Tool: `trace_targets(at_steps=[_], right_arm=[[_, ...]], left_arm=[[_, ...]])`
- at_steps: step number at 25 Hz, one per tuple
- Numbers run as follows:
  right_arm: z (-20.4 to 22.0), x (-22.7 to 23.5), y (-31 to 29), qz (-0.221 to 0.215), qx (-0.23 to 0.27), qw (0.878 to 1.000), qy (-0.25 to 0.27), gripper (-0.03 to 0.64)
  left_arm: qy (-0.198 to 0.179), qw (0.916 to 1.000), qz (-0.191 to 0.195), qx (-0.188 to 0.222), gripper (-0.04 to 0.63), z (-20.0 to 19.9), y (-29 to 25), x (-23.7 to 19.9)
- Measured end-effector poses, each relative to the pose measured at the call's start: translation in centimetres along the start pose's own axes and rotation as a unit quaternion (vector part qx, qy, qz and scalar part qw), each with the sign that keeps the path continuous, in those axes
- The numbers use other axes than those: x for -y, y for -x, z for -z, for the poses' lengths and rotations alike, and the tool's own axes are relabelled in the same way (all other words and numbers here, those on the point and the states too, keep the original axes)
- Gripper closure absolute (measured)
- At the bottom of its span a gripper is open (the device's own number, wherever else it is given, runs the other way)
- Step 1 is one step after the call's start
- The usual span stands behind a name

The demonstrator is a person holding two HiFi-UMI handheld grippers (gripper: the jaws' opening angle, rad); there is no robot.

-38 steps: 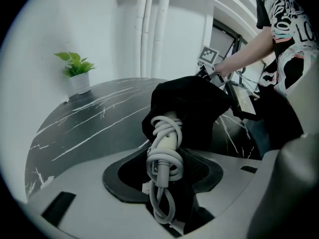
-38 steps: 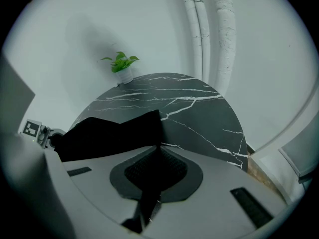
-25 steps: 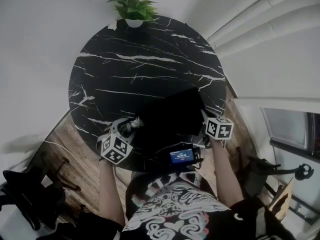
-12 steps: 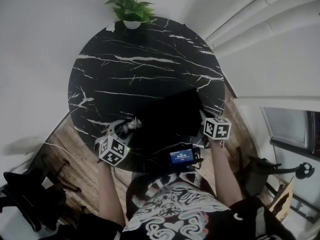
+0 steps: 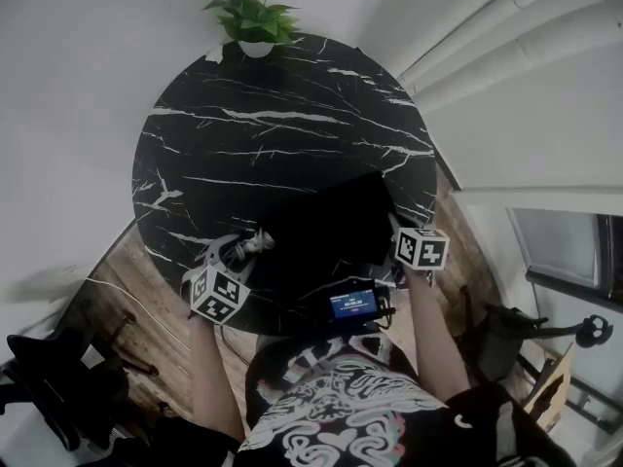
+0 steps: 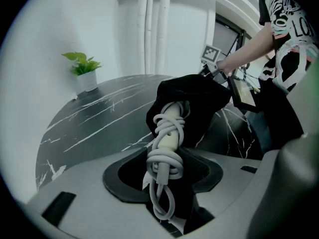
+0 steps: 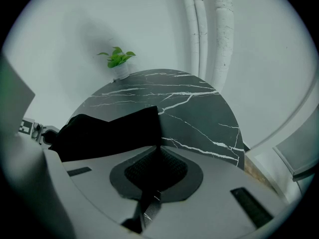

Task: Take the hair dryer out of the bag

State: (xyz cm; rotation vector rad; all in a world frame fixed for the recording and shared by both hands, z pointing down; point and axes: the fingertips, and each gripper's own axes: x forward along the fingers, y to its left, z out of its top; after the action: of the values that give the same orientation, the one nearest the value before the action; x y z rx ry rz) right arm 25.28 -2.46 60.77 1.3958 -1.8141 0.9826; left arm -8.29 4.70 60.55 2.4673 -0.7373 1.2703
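- The left gripper (image 6: 167, 166), at the near left of the round marble table (image 5: 282, 115), is clamped on the hair dryer (image 6: 168, 128). Its jaws stand fairly wide because the pale handle, with the white cord (image 6: 160, 203) wound round it, fills the space between the pads.
- The hair dryer is only partly out. Its handle and a dangling cord loop stick out of the near-left mouth of the bag, and the rest is hidden under the black cloth.
- The black bag (image 5: 326, 227) lies slack on the near half of the table, stretched between the two grippers.
- The right gripper (image 7: 157, 151), at the near right, is pinched shut on the bag's far corner. I judge that it anchors the bag so that a pull from the left slides the dryer free rather than dragging the bag along.
- A potted plant (image 5: 255, 13) stands at the far edge, well apart from all this.
- Compared with a second ago, almost nothing differs. The left gripper has crept a touch toward the near left, while the bag and right gripper lie as they did. The pull seems barely begun.
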Motion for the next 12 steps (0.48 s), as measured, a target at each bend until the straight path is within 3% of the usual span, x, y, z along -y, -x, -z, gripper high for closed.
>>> trace_targets(at_steps=[12], right_arm=[[-1.6, 0.2, 0.8, 0.015, 0.024, 0.999, 0.014, 0.594]], left_arm=[[0.007, 0.9999, -0.01, -0.001, 0.393, 0.6, 0.6, -0.3]])
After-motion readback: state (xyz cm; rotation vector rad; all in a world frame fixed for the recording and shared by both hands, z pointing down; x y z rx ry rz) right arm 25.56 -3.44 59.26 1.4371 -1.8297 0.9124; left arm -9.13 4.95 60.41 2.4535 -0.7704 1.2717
